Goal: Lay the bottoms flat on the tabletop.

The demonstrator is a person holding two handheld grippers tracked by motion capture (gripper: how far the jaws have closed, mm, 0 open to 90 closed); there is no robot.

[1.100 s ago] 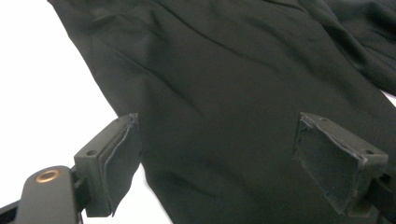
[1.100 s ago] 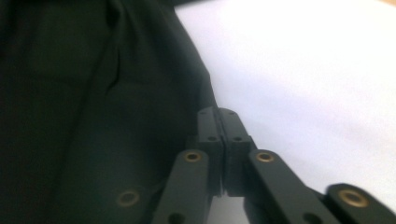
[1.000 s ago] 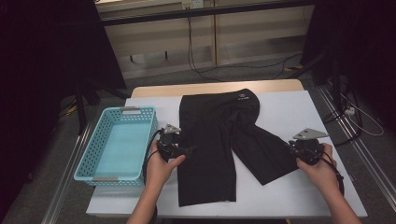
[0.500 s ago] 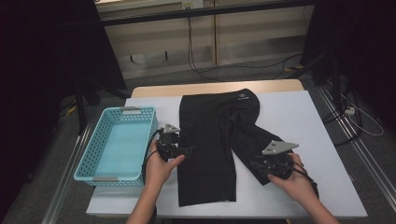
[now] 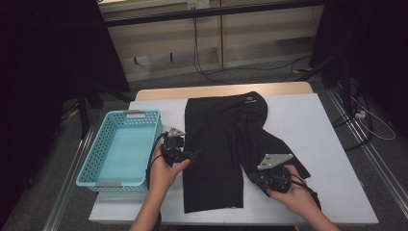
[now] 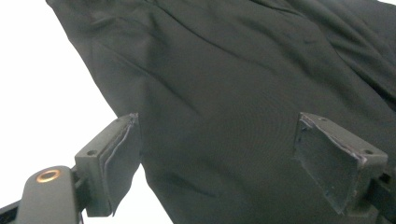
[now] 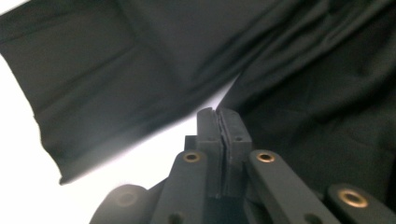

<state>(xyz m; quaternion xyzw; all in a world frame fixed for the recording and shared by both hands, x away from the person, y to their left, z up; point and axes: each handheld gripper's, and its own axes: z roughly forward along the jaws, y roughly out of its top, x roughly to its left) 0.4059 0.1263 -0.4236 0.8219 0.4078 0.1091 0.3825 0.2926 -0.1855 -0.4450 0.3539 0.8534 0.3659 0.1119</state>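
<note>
The black shorts [image 5: 226, 149] lie flat mid-table, ready for folding. At nine o'clock the left gripper [image 5: 192, 155] spreads wide over one edge; at five o'clock the right gripper [image 5: 256, 179], jaws just closing, pinches the other leg's hem.

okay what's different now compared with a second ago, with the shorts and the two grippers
The right gripper has swung in from the table's right edge toward the middle, dragging the right leg of the black shorts inward with it; its jaws have just been closing and now look pinched together at the fabric's edge. The left gripper kept its place, jaws open at the shorts' left edge. The blue basket stayed put.
</note>
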